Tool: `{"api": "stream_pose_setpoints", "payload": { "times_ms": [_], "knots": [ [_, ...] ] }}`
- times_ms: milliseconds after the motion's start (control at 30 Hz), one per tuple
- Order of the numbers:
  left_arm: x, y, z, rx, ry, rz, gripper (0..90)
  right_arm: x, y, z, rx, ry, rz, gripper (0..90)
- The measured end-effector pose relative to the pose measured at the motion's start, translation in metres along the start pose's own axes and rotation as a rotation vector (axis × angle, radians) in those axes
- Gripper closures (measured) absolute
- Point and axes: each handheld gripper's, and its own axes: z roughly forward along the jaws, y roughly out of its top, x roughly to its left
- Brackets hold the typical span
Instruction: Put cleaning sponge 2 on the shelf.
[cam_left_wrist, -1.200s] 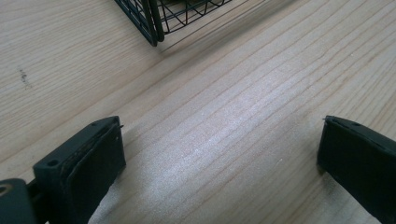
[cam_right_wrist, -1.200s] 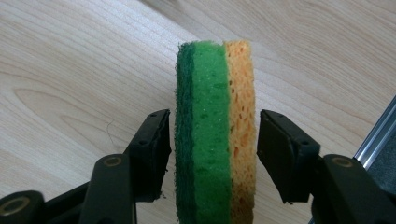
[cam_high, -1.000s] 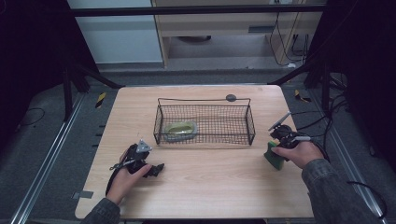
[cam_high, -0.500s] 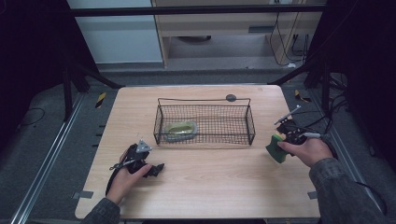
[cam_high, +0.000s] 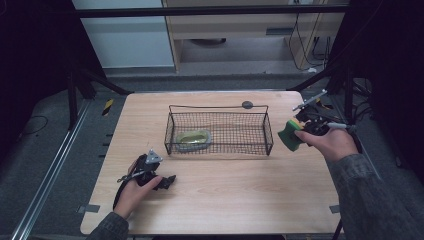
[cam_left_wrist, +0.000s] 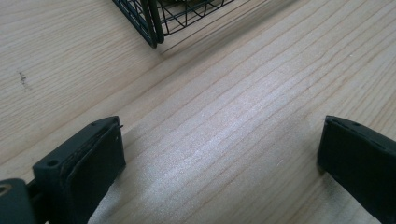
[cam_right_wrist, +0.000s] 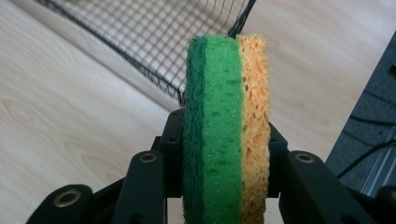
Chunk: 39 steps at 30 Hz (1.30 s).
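A sponge (cam_high: 286, 135) with green and yellow layers hangs in the air just right of the black wire basket (cam_high: 220, 107). My right gripper (cam_high: 295, 135) is shut on it. In the right gripper view the sponge (cam_right_wrist: 219, 107) stands on edge between the two jaws, with the basket's corner (cam_right_wrist: 154, 42) behind it. My left gripper (cam_high: 167, 181) rests on the table at the front left, held by a hand. Its jaws stand wide open over bare wood (cam_left_wrist: 219, 158), and the basket's near corner (cam_left_wrist: 149, 18) is ahead of them.
Inside the basket at its left end lies a pale green object (cam_high: 194, 138) in a clear wrap. A small dark round thing (cam_high: 247, 104) sits near the table's far edge. Dark frame posts stand beyond both sides of the wooden table (cam_high: 225, 200).
My right hand has lifted the sponge off the table, and it now hangs level with the basket's right end. The left hand and its gripper have stayed put.
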Motion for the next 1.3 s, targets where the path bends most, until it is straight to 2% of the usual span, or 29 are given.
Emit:
{"api": "stream_pose_setpoints", "payload": {
  "times_ms": [300,533,767,1300],
  "knots": [
    [0.0,-0.001,0.0,-0.009,-0.001,-0.001,0.0,-0.003,0.037,-0.01,-0.074,-0.023,-0.032,63.8],
    [0.001,-0.001,0.001,-0.015,-0.003,-0.005,0.0,-0.001,0.056,-0.003,-0.091,-0.029,-0.043,63.7],
    [0.001,-0.002,0.001,-0.018,-0.003,-0.001,0.0,0.006,0.065,0.008,-0.105,-0.022,-0.065,63.7],
    [0.002,-0.002,0.001,-0.027,-0.003,-0.005,0.0,0.007,0.07,0.012,-0.123,-0.025,-0.056,63.7]
  ]
}}
